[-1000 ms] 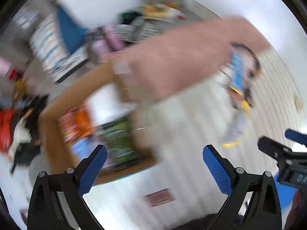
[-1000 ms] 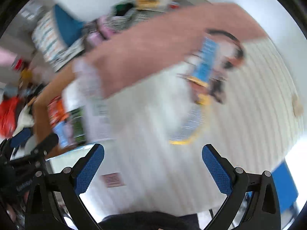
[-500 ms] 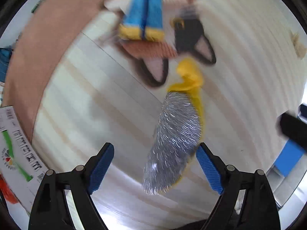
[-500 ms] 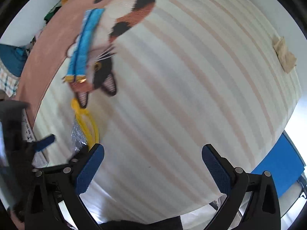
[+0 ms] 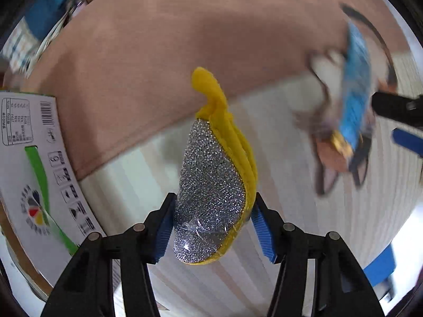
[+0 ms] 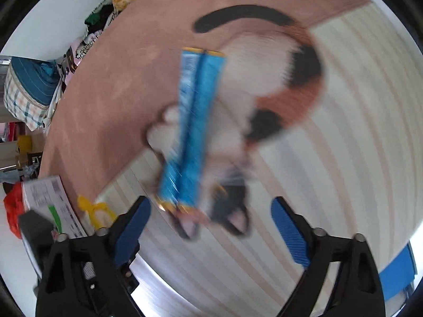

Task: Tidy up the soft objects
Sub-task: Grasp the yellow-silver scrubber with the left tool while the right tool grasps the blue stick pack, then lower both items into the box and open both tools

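The left gripper (image 5: pixel 212 228) is closing, its fingers pinching the glittery silver-and-yellow pouch (image 5: pixel 211 192). The right gripper (image 6: pixel 211 227), spread but closing, hovers over the motion-blurred calico cat plush (image 6: pixel 264 100); its face is indistinct.

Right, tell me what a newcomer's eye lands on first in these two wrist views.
First the glittery silver and yellow pad, standing between the blue fingers of the left tool, whose jaws are closing on it. Next the calico cat plush with two blue packets across it, lying on the striped sheet ahead of the right tool, whose jaws are closing with nothing gripped.
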